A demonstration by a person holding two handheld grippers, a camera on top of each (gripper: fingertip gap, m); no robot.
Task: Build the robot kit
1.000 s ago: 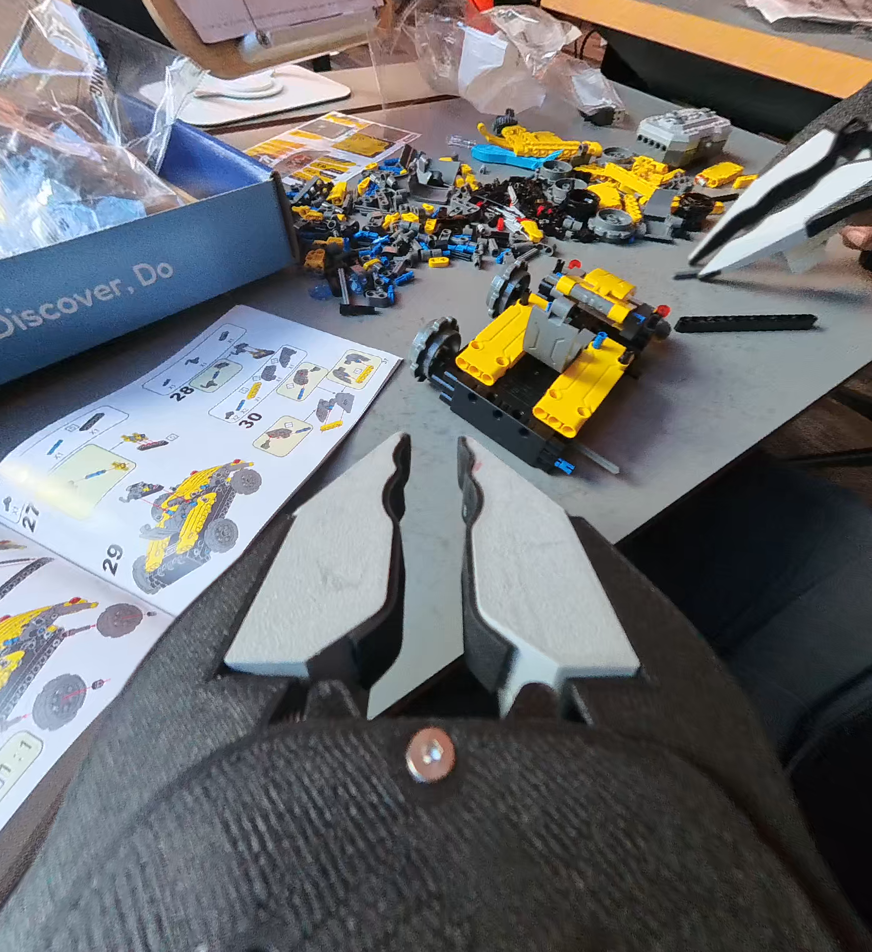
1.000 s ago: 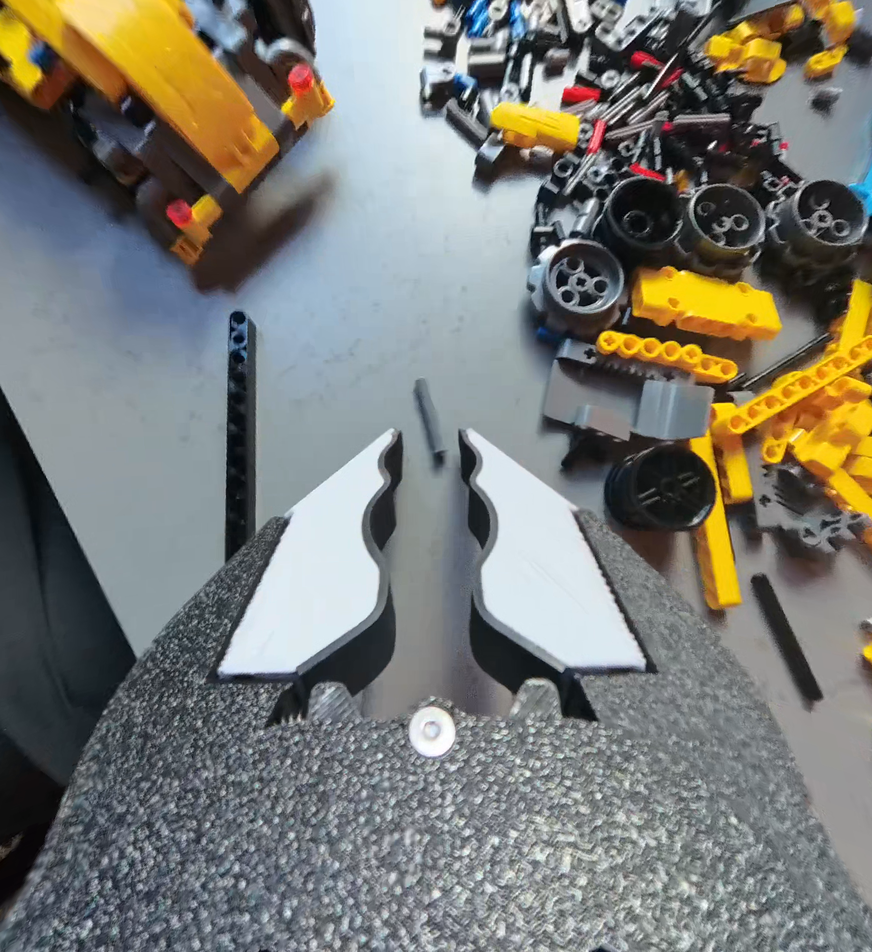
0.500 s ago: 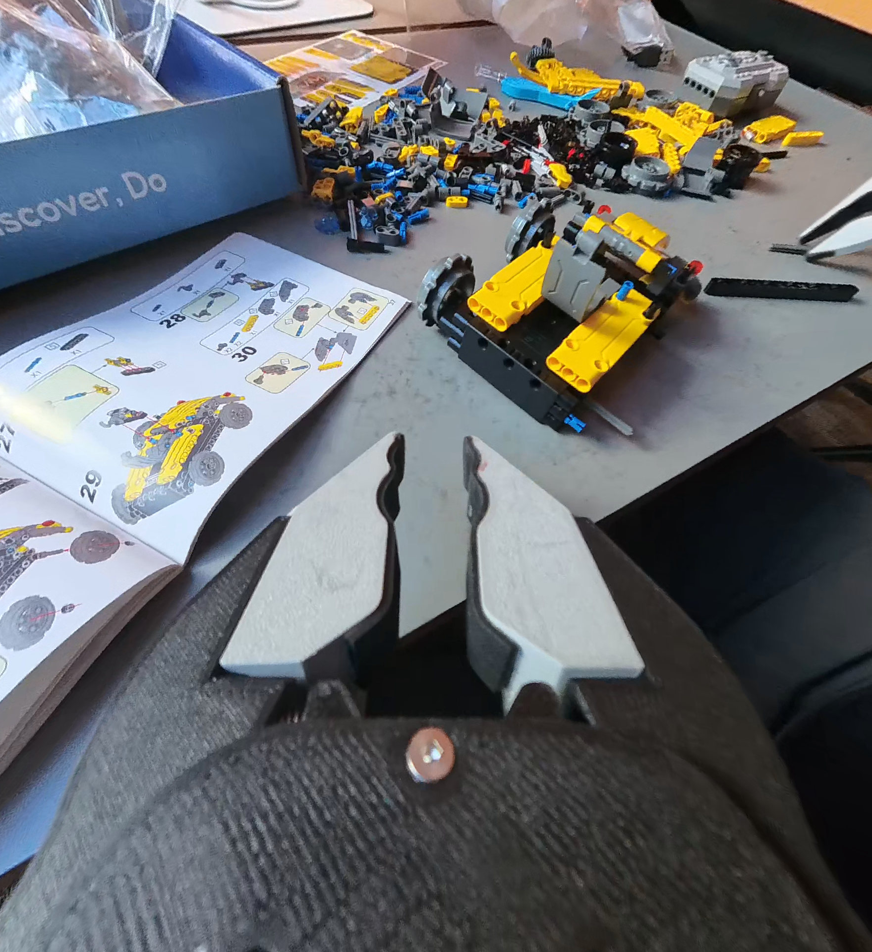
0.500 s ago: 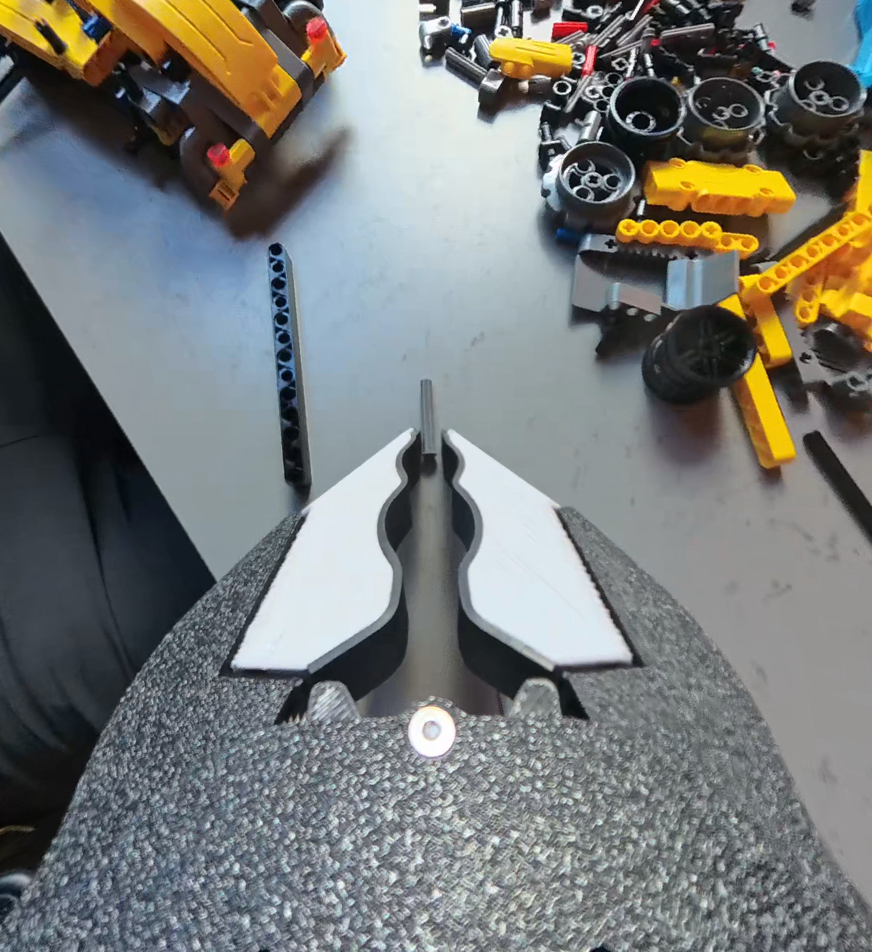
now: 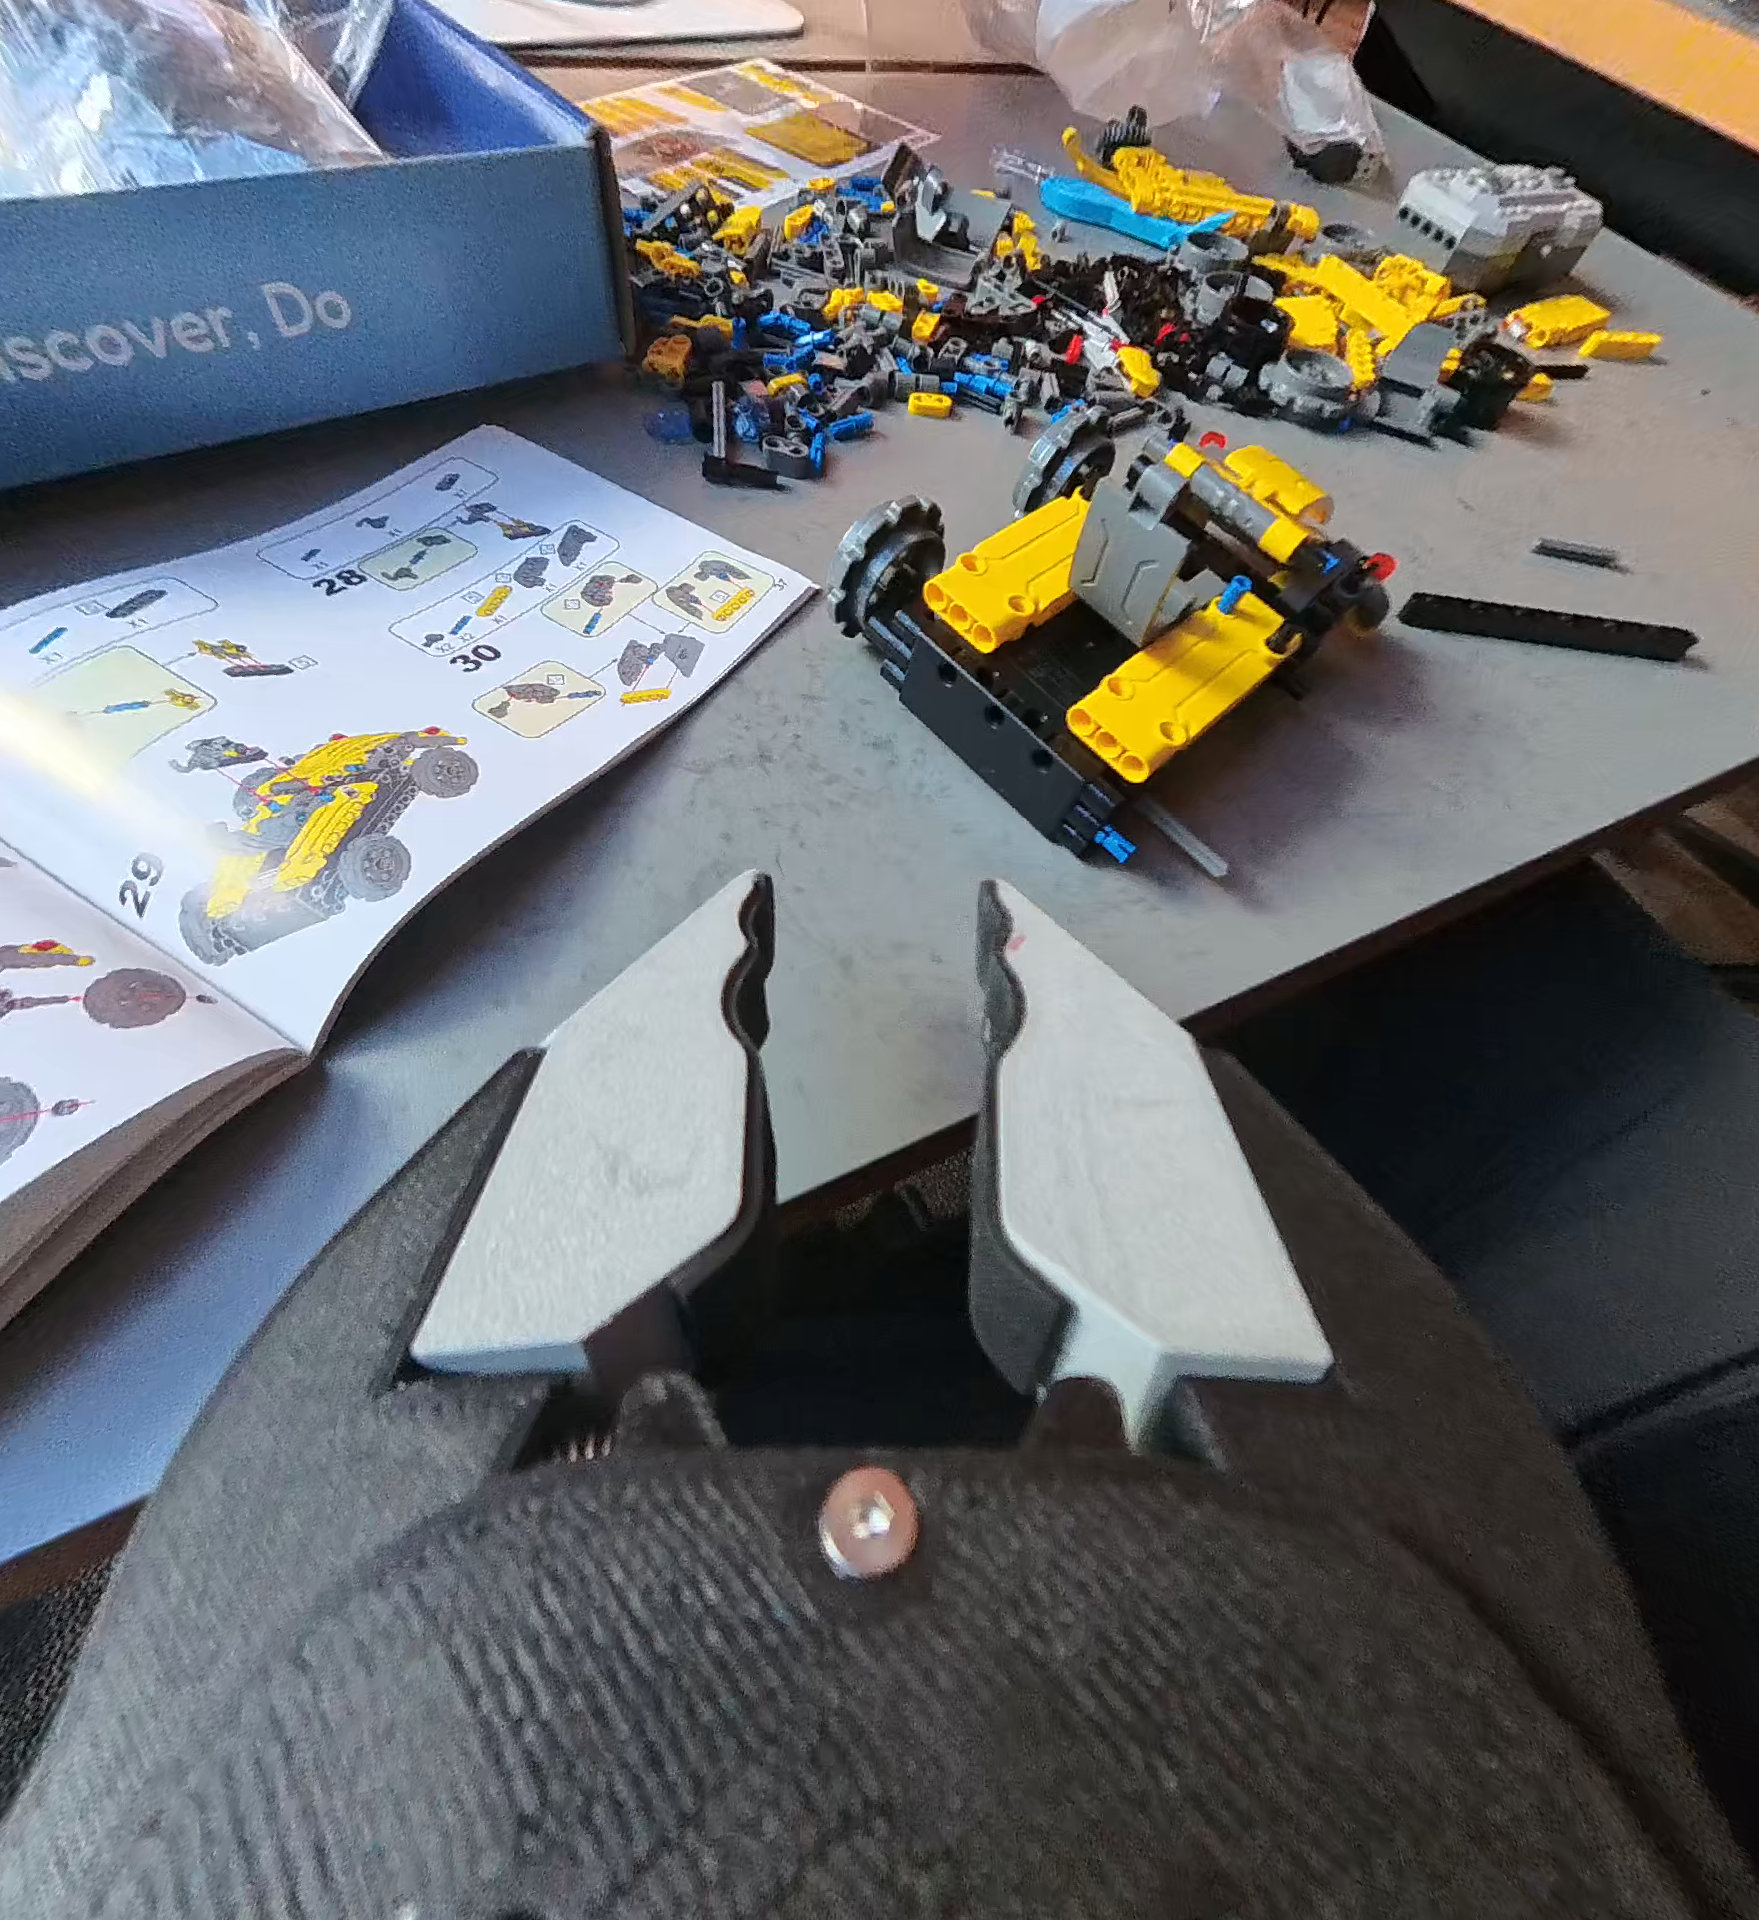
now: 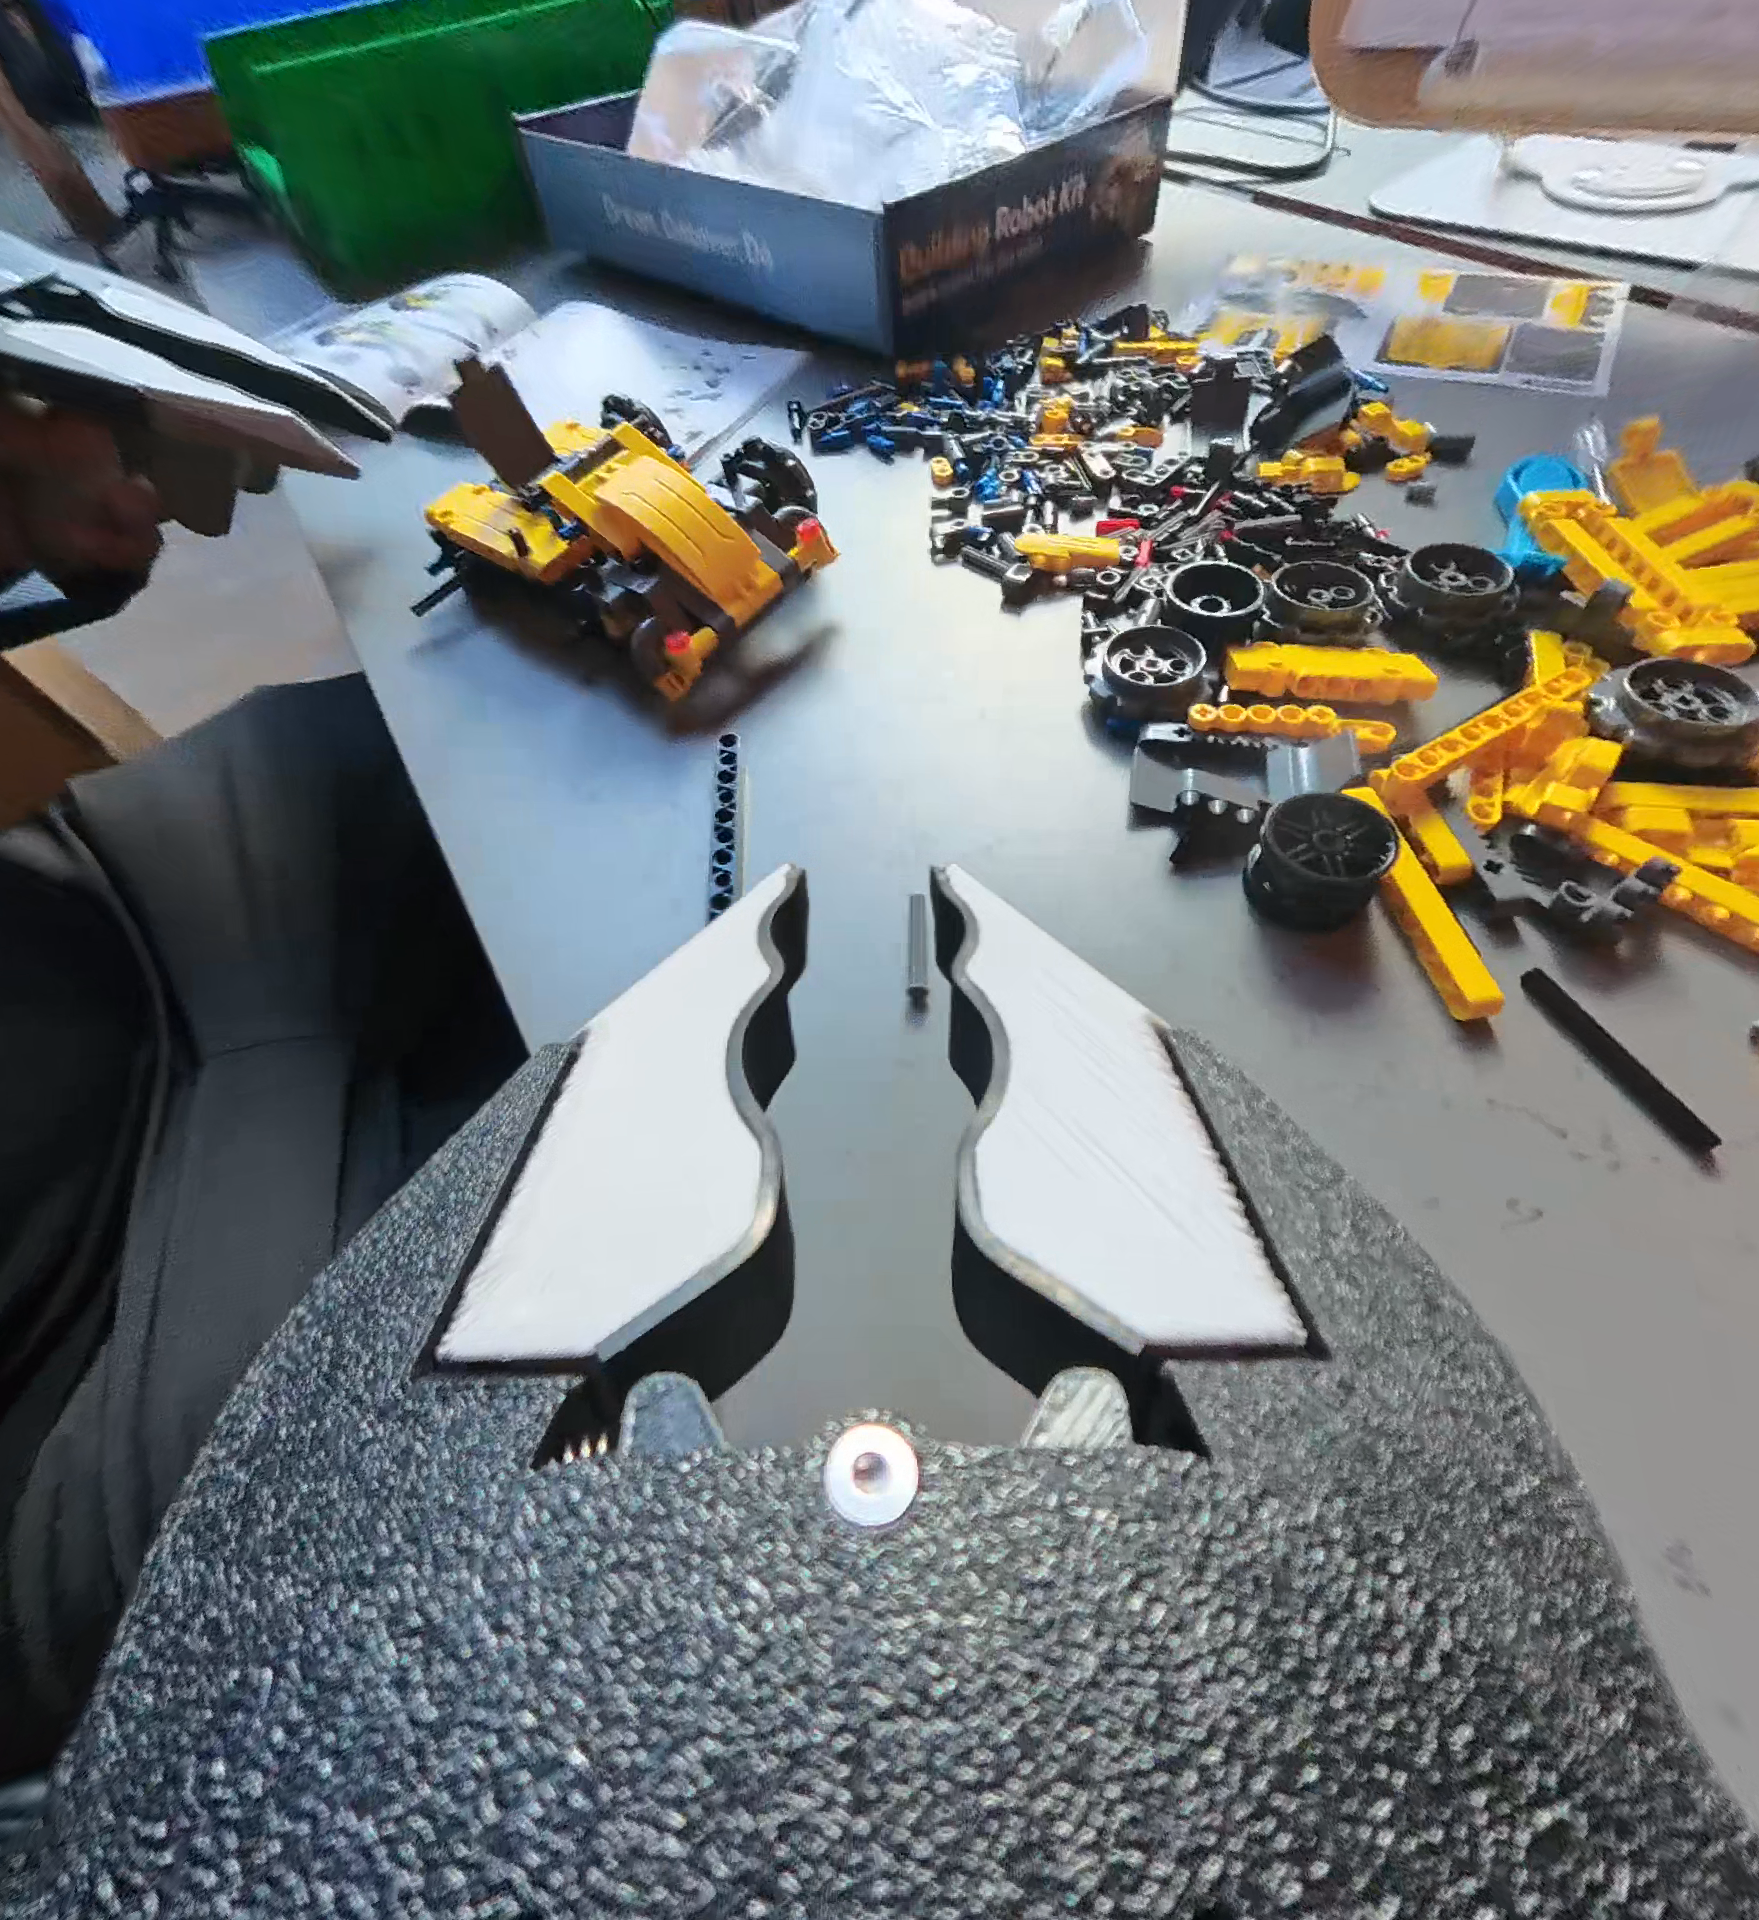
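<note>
A: Where do the two sets of tongs stand?

B: The left tongs [image 5: 873, 899] gape wide with nothing between them, low in the frame over the near edge of the surface [image 5: 854, 790]. The right tongs [image 6: 869, 883] are parted too and grip nothing; a short dark axle [image 6: 916, 948] lies flat on the surface in the gap, closer to the right-hand finger, and whether it touches that finger cannot be told

A: And the build?

B: A partly built yellow vehicle [image 5: 1103, 623] sits mid-frame in the left view, with two gear-like wheels fitted at its far side and grey and black framing still exposed. The open instruction booklet [image 5: 262, 727] at left shows a fuller model, so judging by that, much seems left

A: Loose parts?

B: A large pile [image 6: 1374, 623] fills the right of the right view; a long black beam [image 6: 724, 821] lies just left of the tongs' tips, and a blue box [image 5: 231, 301] stands upper left
</note>
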